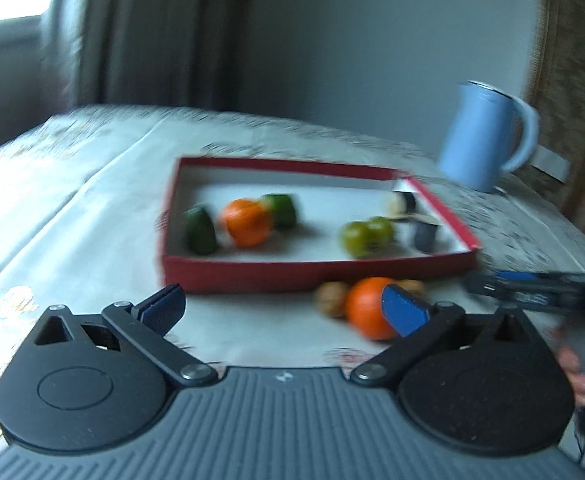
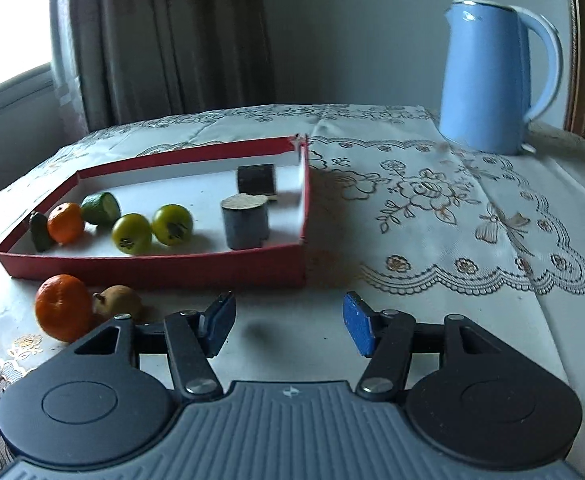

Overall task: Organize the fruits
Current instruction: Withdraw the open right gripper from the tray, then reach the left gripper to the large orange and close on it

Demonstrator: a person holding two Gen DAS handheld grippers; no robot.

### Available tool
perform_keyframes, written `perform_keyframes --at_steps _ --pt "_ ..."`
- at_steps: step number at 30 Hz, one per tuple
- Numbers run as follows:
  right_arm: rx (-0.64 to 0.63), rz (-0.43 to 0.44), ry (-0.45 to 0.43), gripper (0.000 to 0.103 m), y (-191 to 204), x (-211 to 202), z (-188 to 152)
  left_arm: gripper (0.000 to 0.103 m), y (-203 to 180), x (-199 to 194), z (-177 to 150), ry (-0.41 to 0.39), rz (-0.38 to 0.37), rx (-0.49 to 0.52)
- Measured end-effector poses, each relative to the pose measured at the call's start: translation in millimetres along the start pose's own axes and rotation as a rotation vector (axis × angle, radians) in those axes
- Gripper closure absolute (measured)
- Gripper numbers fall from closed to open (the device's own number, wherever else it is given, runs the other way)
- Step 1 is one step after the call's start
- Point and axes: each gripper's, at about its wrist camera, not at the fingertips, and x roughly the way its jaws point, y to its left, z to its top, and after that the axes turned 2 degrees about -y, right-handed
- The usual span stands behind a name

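Observation:
A shallow red box (image 1: 312, 274) (image 2: 152, 270) lies on the lace tablecloth. It holds an orange (image 2: 65, 223), two green cut pieces (image 2: 100, 208), two round green fruits (image 2: 131, 234), a dark cylinder (image 2: 244, 222) and a dark block (image 2: 256, 179). In front of the box, on the cloth, sit a second orange (image 1: 366, 308) (image 2: 63, 306) and a brown nut-like fruit (image 1: 330, 298) (image 2: 116, 302). My left gripper (image 1: 284, 312) is open, its right fingertip overlapping that orange in view. My right gripper (image 2: 288, 328) is open over bare cloth, right of both, holding nothing.
A tall blue kettle (image 2: 488, 80) (image 1: 488, 136) stands at the back right of the table. Curtains and a wall rise behind the table. In the blurred left wrist view, the right gripper (image 1: 480, 285) and a hand (image 1: 576, 364) show at the right edge.

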Motion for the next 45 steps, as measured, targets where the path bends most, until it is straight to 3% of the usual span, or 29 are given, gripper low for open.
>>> perform_keyframes --at_steps 5,9,12,29,32,34,38,45 --pt "0.009 -0.003 -0.006 0.036 -3.2 0.2 -3.0 0.0 -37.0 0.2 -2.0 -0.03 -0.009 0.114" --pt "0.012 0.002 -0.004 0.034 -3.8 1.5 -2.1 0.001 -45.1 3.3 -4.0 -0.024 -0.041 0.091" --pt "0.012 0.007 -0.001 0.032 -3.8 1.7 -1.9 0.017 -51.5 8.5 -6.3 -0.023 -0.027 0.133" --pt "0.011 0.007 0.0 0.028 -2.6 1.6 -2.3 0.017 -96.9 25.9 -26.8 -0.046 0.029 0.359" --pt "0.012 0.005 0.0 0.027 -2.6 1.7 -2.1 0.03 -100.5 31.8 -28.2 -0.031 0.031 0.393" --pt "0.015 -0.006 0.001 0.017 -2.9 2.1 -2.7 0.038 -99.7 36.7 -28.6 -0.004 0.027 0.391" --pt "0.024 -0.014 0.001 0.017 -5.0 2.4 -3.3 0.052 -96.3 40.1 -28.5 -0.002 0.047 0.395" --pt "0.02 -0.014 0.006 0.016 -5.1 3.1 -3.1 0.063 -88.8 43.9 -24.7 -0.007 0.031 0.391"
